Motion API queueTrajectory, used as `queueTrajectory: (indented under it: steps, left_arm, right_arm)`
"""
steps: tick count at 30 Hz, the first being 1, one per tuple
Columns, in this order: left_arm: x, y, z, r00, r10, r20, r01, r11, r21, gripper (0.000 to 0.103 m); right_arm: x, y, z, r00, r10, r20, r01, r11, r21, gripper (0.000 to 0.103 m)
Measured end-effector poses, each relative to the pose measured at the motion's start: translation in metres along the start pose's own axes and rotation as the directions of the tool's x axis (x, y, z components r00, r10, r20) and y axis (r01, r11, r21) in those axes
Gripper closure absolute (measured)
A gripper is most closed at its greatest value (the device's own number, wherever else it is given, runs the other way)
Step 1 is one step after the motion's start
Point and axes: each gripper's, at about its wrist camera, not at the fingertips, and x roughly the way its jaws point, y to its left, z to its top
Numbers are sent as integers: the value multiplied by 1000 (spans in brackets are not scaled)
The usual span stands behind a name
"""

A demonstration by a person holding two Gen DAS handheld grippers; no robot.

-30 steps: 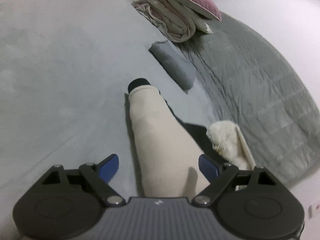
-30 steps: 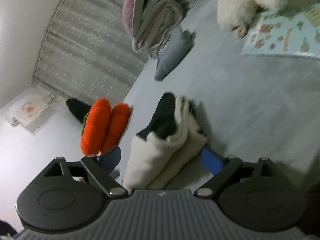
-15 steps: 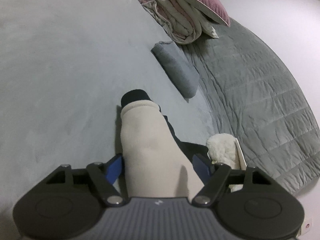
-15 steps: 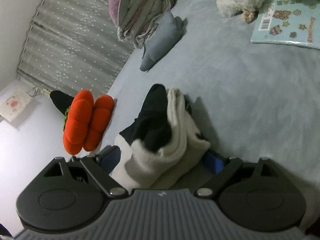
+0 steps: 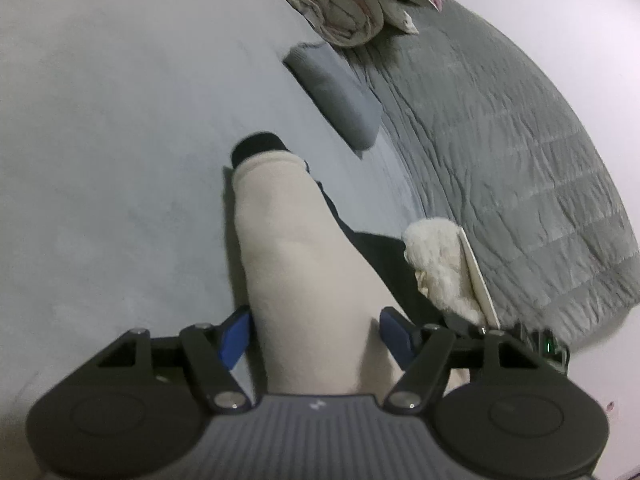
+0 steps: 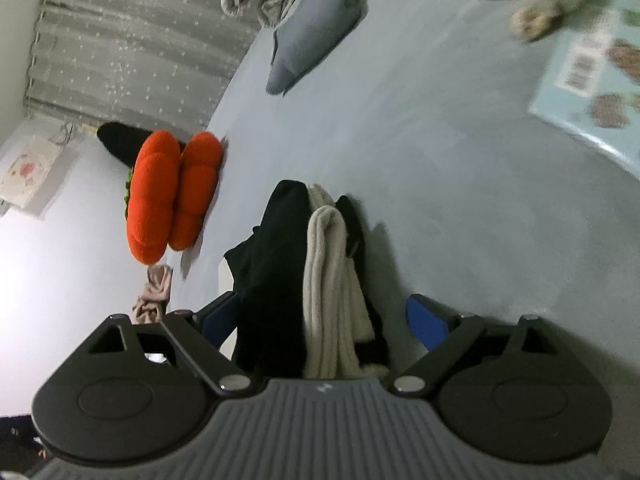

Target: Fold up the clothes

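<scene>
A folded cream and black garment (image 5: 304, 264) lies on the grey bed sheet (image 5: 100, 160). In the left wrist view it runs from between the blue pads up to its black end (image 5: 258, 145). My left gripper (image 5: 316, 334) has its jaws closed against the cream fabric on both sides. In the right wrist view the same garment (image 6: 316, 280) shows as stacked black and cream layers. My right gripper (image 6: 324, 316) straddles it with a gap between the right pad (image 6: 424, 320) and the cloth, so the jaws stand open.
A grey pillow (image 5: 340, 96) and a rolled pink and white quilt (image 5: 352, 4) lie beyond the garment, beside a grey quilted cover (image 5: 500, 128). A fluffy white toy (image 5: 440, 268) is at the right. An orange plush (image 6: 172, 196), a picture book (image 6: 592, 76) and a beige cloth (image 6: 152, 296) show in the right wrist view.
My left jaws have closed from wide apart onto the cream fabric. The right gripper has come in over the garment's end, which now stands more bunched between its pads.
</scene>
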Motion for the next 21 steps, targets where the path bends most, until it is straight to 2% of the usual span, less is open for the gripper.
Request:
queueTrajectory:
  steps: [2,3,6,9,16,21]
  left_arm:
    - [3,-2,0,1000,12,2,-12,1000,7,39]
    - [4,-2,0,1000,17,5,-17,1000,5,44]
    - [5,-3,2,999,26,19,-26,1000,-10,57]
    - [4,-13,11,999,29,34,-29,999,17,62]
    - [13,-56,62,995,20,101,-32,992,124,64]
    - [37,-82,109,990,10,144,-32,988,153,64]
  right_arm:
    - [6,6,5,1000,0,-19,0,1000,-29,11]
    - [9,9,6,1000,-6,-26,4,999,-50,14]
    - [18,14,6,998,-24,-51,19,994,-104,44]
    - [16,16,11,999,-16,-34,12,995,-104,54]
    - [12,41,38,999,-1,43,8,987,-163,58]
    - [18,55,79,992,21,124,1,985,-174,58]
